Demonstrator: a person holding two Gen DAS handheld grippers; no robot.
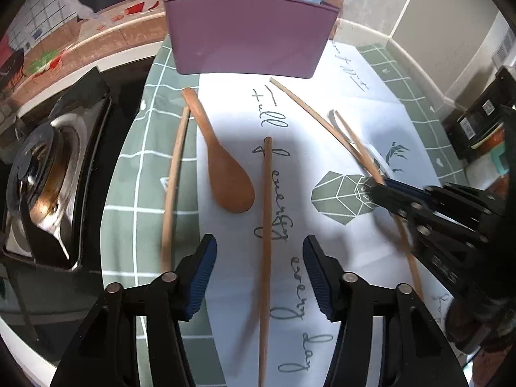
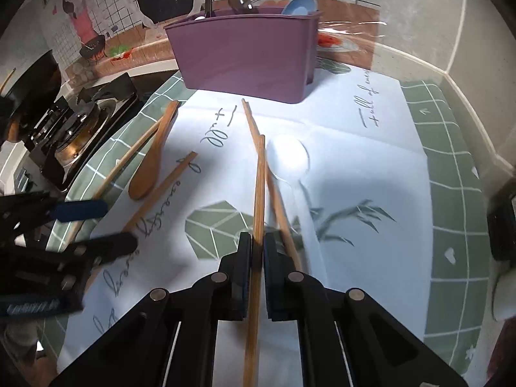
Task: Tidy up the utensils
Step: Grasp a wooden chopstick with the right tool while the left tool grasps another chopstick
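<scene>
A purple utensil holder stands at the far end of the mat; it also shows in the right wrist view and holds spoons, one blue. My left gripper is open, its jaws either side of a wooden chopstick lying on the mat. A wooden spoon and another chopstick lie to its left. My right gripper is shut on a chopstick. Another chopstick lies just right of it, over a white spoon.
A gas stove sits left of the green and white mat. A dark box stands at the right edge. A tiled wall runs behind the holder.
</scene>
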